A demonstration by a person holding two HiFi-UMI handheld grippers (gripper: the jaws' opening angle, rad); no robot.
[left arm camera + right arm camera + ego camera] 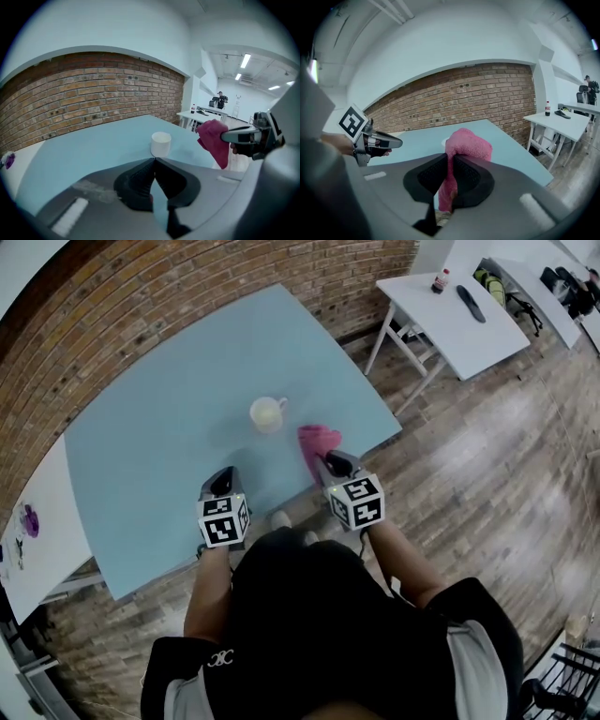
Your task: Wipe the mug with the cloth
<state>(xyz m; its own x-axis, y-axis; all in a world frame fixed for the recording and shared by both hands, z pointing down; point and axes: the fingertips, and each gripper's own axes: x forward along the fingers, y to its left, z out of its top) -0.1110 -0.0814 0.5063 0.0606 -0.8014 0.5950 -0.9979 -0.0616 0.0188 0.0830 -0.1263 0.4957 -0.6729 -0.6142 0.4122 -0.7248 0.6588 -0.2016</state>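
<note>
Now my right gripper clamps a fuzzy pink cloth, hiding most of the round white mug from its view; my left gripper is closed, empty.

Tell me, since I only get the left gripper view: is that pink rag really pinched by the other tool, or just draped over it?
Observer: Pinched. The right gripper view shows the pink cloth clamped between the right tool's jaws, its tail hanging below them.
Operator: Does the mug have a handle? I see none.
Observer: Yes. The head view looks down on the mug, and a handle sticks out on its far right side.
</note>
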